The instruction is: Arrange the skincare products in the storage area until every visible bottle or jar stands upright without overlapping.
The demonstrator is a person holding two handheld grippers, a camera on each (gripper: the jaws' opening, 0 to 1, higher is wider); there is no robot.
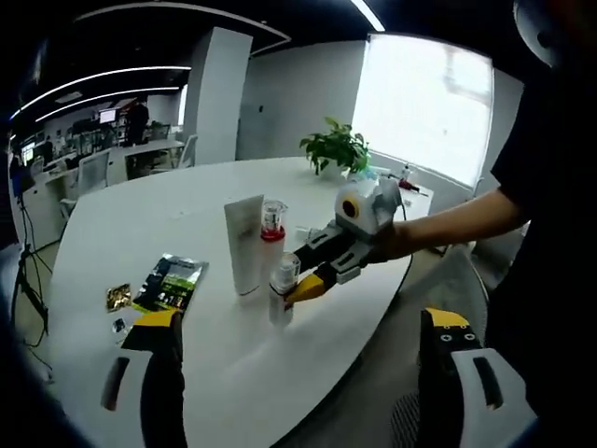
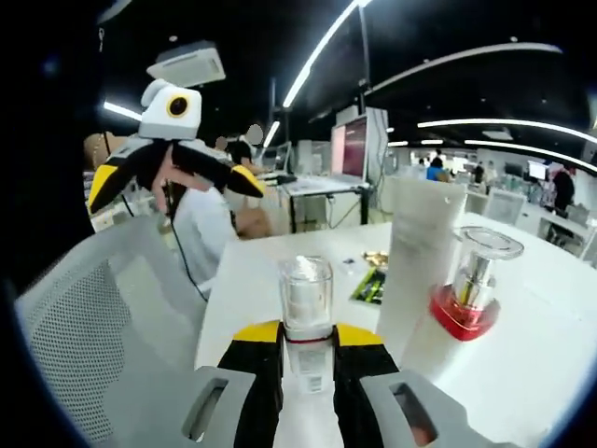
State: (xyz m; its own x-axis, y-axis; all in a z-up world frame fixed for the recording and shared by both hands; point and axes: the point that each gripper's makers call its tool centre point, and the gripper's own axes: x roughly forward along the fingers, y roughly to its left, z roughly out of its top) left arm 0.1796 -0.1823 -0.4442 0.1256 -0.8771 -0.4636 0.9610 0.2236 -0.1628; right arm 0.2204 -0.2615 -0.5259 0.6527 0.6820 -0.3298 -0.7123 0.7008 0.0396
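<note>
Bottle [image 2: 306,297] between right jaws

In the right gripper view the lower part of the small clear-capped bottle [image 2: 306,308] is hidden between the right gripper's [image 2: 306,359] yellow-tipped fingers [image 2: 258,338], and its label print is too small to read. The foot of the white tube [image 2: 416,271] is cut from sight by the red-based bottle [image 2: 474,289] and the fingers. The flat packets [image 2: 371,280] behind are mostly covered by the tube. In the left gripper view the packets' [image 1: 171,283] printing is too blurred to make out, and the near end of the worktop [image 1: 140,215] is hidden behind the left gripper's [image 1: 308,373] fingers [image 1: 160,369]. Writing on the tube [image 1: 244,245] is too faint to tell.
</note>
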